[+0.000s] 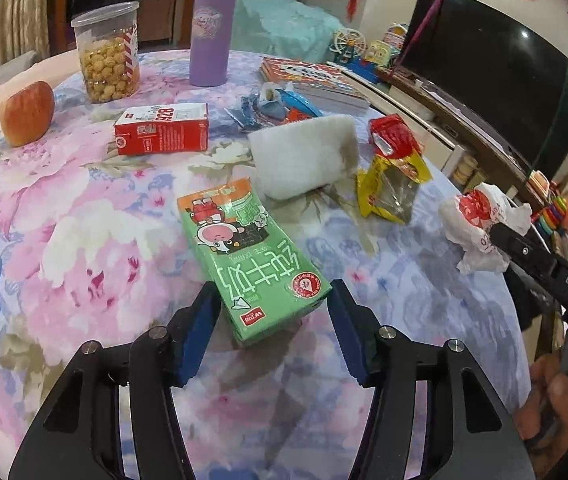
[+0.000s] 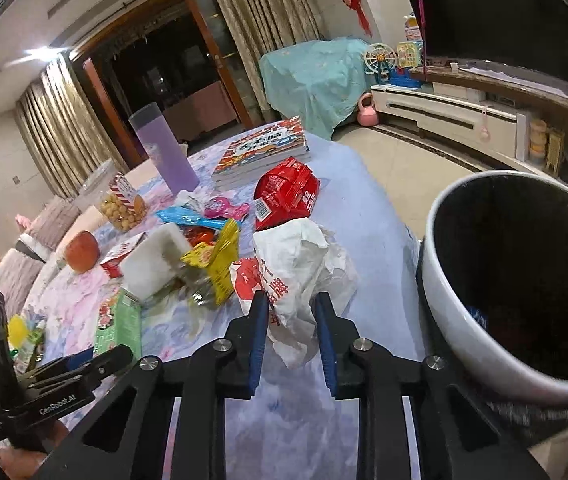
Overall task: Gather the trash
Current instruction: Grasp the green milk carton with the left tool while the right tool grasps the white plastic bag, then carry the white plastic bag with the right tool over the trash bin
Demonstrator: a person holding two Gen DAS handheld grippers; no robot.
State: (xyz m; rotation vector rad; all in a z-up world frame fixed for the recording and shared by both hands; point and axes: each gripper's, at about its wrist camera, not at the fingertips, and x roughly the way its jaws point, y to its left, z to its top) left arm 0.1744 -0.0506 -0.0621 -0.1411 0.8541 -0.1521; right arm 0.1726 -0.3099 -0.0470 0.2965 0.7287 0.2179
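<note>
A flattened green drink carton (image 1: 244, 248) lies on the flowered tablecloth (image 1: 84, 240). My left gripper (image 1: 272, 292) has its blue pads against the two sides of the carton's near end, shut on it. In the right wrist view my right gripper (image 2: 291, 300) is shut on a crumpled white paper wrapper with red print (image 2: 299, 264), which bulges up between the pads. That wrapper (image 1: 479, 224) and the right gripper's finger (image 1: 523, 248) show at the table's right edge. More trash lies mid-table: a yellow wrapper (image 1: 391, 188), a red bag (image 1: 391, 132), a white foam block (image 1: 303, 156) and a blue wrapper (image 1: 280, 104).
A white bin with a dark inside (image 2: 443, 300) stands right of the table. Farther back on the table are an apple (image 1: 28, 114), a snack jar (image 1: 108, 52), a purple flask (image 1: 210, 28), a red box (image 1: 162, 128) and books (image 1: 315, 80). A TV (image 1: 495, 72) stands behind.
</note>
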